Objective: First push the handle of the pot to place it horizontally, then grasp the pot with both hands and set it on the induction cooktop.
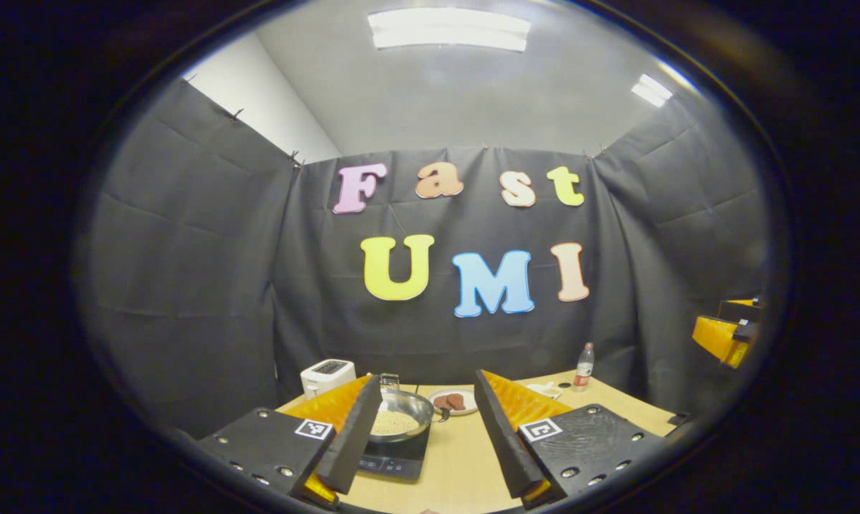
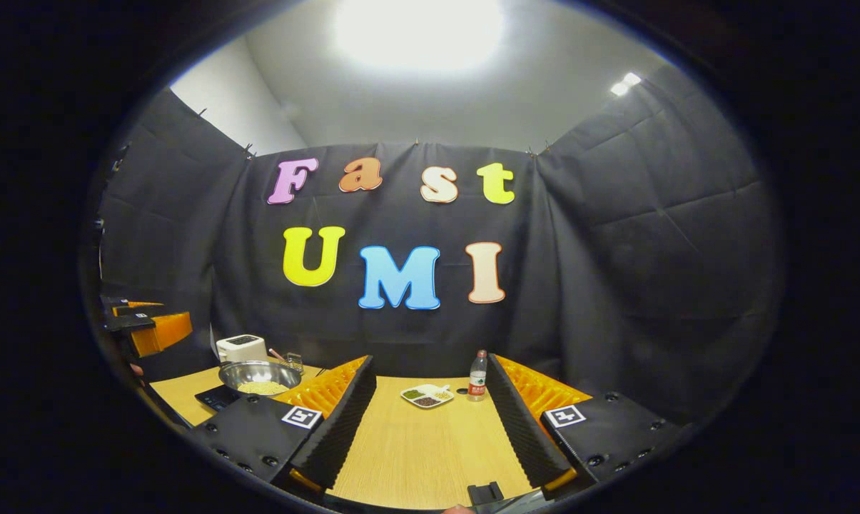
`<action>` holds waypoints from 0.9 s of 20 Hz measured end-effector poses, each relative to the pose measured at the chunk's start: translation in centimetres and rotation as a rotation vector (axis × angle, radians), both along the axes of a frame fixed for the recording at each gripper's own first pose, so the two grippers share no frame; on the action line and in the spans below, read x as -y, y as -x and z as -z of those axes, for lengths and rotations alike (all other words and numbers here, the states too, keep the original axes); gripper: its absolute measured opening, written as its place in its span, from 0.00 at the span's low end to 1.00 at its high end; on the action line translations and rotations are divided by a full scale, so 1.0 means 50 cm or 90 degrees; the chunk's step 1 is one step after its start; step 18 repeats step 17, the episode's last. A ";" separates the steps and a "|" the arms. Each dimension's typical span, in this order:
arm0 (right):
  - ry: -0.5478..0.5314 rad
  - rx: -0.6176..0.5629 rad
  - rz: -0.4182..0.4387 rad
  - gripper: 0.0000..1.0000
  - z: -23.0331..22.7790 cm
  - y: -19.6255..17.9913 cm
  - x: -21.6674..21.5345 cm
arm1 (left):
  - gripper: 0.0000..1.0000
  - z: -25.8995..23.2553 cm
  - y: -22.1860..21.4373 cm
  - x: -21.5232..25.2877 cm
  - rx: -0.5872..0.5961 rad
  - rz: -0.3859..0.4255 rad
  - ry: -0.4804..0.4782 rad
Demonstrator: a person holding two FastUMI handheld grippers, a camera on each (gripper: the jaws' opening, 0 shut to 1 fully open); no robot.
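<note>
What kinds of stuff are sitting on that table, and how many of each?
Pot: 1
Induction cooktop: 1
Toaster: 1
Water bottle: 1
Plates of food: 2, one round, one divided
Total: 6

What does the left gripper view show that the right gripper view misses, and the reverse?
Left gripper view adds: a round plate of dark red pieces beside the pot, and the control panel on the induction cooktop.
Right gripper view adds: the filled compartments of a white dish and a small dark piece at the near table edge.
Shared: the pot sitting on the induction cooktop, toaster, bottle, wooden table. The left gripper and right gripper are both open and empty.
</note>
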State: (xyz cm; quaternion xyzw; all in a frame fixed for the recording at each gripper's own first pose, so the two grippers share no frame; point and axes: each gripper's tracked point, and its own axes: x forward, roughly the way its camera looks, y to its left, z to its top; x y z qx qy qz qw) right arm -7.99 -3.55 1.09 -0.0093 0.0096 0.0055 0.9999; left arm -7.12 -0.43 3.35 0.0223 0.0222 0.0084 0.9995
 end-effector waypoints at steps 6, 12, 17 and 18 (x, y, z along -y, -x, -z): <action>-0.013 0.007 0.013 0.94 -0.012 0.003 -0.007 | 0.76 -0.016 0.009 -0.017 0.020 0.003 -0.018; -0.004 -0.005 0.012 0.98 0.005 -0.015 -0.011 | 0.76 -0.002 -0.006 -0.019 0.015 0.003 -0.025; -0.002 -0.005 0.008 0.94 0.005 -0.038 -0.014 | 0.76 0.002 -0.029 -0.022 0.012 -0.002 -0.022; -0.002 -0.005 0.008 0.94 0.005 -0.038 -0.014 | 0.76 0.002 -0.029 -0.022 0.012 -0.002 -0.022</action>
